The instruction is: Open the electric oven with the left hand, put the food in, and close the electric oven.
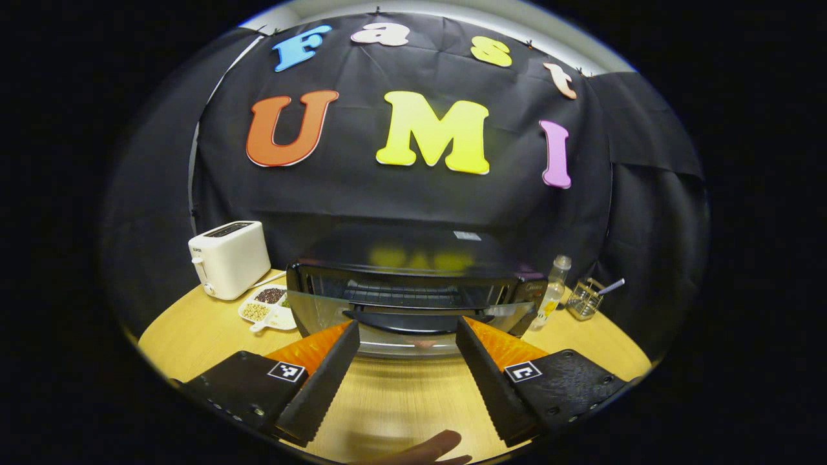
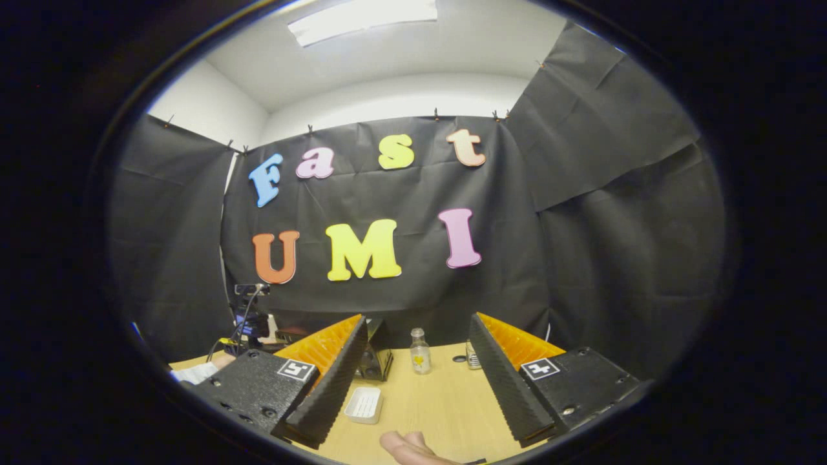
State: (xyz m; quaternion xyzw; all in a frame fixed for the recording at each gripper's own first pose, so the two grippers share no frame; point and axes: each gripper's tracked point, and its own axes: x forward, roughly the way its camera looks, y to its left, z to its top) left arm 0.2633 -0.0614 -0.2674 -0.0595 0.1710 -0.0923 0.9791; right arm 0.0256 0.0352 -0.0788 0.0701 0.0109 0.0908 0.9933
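The black electric oven [image 1: 413,261] stands at mid-table in the left gripper view. Its glass door [image 1: 310,310] leans outward, and the wire rack inside shows above it. The dark door handle [image 1: 404,321] runs across just beyond the tips of my left gripper [image 1: 407,325], which is open and holds nothing. In the right gripper view, my right gripper [image 2: 418,321] is open and empty above the table. One dark side of the oven [image 2: 376,355] shows behind its left finger. A small white ribbed tray [image 2: 364,405] lies on the wood below.
Left of the oven are a white toaster [image 1: 229,258] and a divided dish of grains [image 1: 268,307]. A clear bottle [image 1: 555,284] and a wire holder [image 1: 585,298] stand to its right. The bottle [image 2: 420,352] is seen again ahead. A fingertip [image 1: 426,447] shows at the bottom edge.
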